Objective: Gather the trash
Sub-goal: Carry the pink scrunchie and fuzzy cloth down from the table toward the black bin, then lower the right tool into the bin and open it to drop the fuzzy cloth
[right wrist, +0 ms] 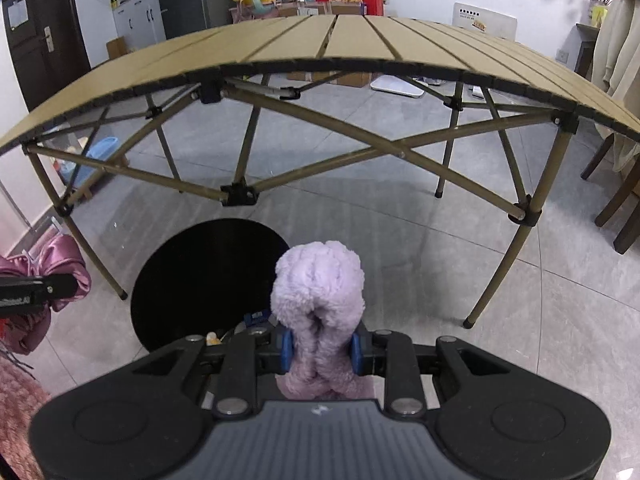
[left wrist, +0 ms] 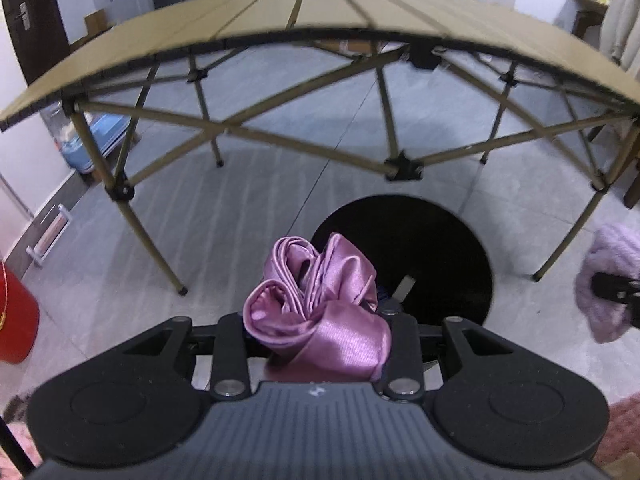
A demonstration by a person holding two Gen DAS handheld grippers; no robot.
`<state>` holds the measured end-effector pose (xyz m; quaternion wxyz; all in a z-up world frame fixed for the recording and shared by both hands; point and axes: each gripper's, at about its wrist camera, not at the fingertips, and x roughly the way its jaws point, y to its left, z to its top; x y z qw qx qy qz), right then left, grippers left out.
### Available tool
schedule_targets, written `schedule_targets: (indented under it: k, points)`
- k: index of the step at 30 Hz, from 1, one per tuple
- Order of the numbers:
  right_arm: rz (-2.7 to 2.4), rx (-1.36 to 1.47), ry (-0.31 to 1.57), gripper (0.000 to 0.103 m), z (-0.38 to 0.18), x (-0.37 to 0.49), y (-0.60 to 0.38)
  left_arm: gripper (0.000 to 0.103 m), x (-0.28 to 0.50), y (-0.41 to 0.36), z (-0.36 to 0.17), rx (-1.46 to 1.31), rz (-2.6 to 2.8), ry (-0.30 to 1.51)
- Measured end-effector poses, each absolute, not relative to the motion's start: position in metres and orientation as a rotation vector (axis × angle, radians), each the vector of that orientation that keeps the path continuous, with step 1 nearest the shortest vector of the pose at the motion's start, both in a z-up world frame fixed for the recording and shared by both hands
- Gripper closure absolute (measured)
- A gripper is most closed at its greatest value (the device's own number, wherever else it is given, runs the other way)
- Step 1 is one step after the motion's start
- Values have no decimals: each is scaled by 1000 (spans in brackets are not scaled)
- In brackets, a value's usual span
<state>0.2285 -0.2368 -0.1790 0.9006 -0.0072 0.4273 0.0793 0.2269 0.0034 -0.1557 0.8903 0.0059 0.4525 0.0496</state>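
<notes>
Both pieces are picked up, neither is binned. The left gripper (left wrist: 316, 320) is clamped on a pink satin cloth (left wrist: 320, 304), bunched between its jaws and held over the near rim of the black bin (left wrist: 440, 248). The right gripper (right wrist: 322, 346) is closed tight on a lilac fluffy cloth (right wrist: 318, 288), just beside the bin's right edge and above the floor (right wrist: 400, 264). Judging by this, what remains is to release both into the bin.

The table (right wrist: 280, 48) top looks bare from here, though its far side is not visible.

Hard to make out: the bin's inside is nearly all black, with only a pale strip (left wrist: 406, 286) and some small bits at the near rim. The left fingertips are buried under the satin. Red bucket (left wrist: 16, 320) is cut off at the frame edge.
</notes>
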Motion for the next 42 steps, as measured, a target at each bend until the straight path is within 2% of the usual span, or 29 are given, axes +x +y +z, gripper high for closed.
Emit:
schedule_targets:
  k: [17,42]
  points:
    - [141,-115,984,77,-219,246,-226,68,239,13,-186,48,143,988]
    - [190,-188,966,77,-223,265,-195,68,251,60,-192,-29,267,1018]
